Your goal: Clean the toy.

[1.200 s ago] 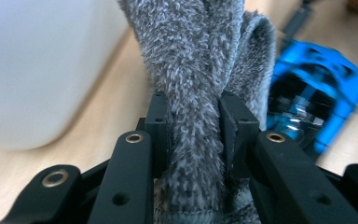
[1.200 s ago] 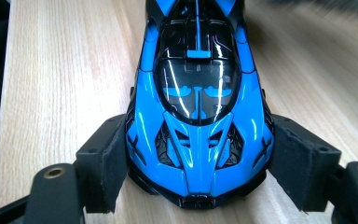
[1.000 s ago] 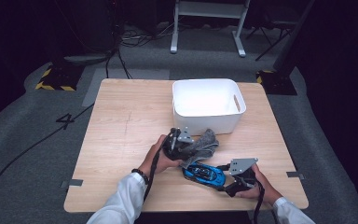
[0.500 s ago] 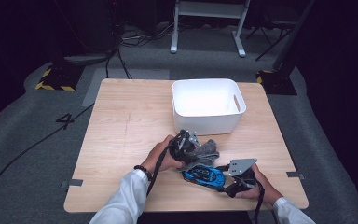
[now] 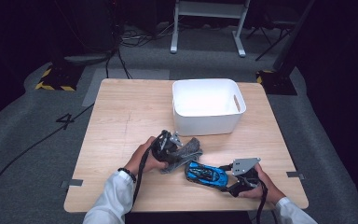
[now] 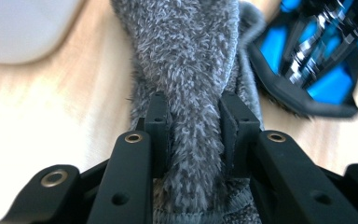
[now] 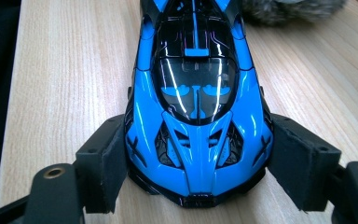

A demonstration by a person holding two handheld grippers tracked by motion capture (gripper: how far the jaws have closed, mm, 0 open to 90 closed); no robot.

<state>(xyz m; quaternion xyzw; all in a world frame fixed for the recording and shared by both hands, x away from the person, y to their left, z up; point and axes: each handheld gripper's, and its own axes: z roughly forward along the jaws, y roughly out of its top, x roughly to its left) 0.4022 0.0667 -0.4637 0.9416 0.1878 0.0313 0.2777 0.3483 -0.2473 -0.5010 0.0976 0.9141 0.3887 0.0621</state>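
Observation:
My left gripper (image 5: 177,150) is shut on a grey fuzzy cloth (image 5: 192,148) that lies on the wooden table (image 5: 121,121) in front of the white bin. In the left gripper view the pads (image 6: 158,126) pinch a fold of the cloth (image 6: 191,56), with the blue toy car (image 6: 307,60) just beyond on the right. My right gripper (image 5: 230,179) holds that car (image 5: 207,174) by one end near the table's front edge. The car (image 7: 196,93) sits on the wood between both pads (image 7: 105,158), which press its flanks. The cloth's edge (image 7: 289,9) lies past the car's far end.
A white rectangular bin (image 5: 208,122) with handle slots stands behind the cloth, right of the table's middle. Its rounded corner (image 6: 23,28) is close to the left gripper. Bare wood stretches across the table's left half. Cables and stands sit on the dark floor beyond.
My left gripper has shifted slightly to the left with the cloth, dragging its free end away from the bin's front. The right gripper and the car have stayed put.

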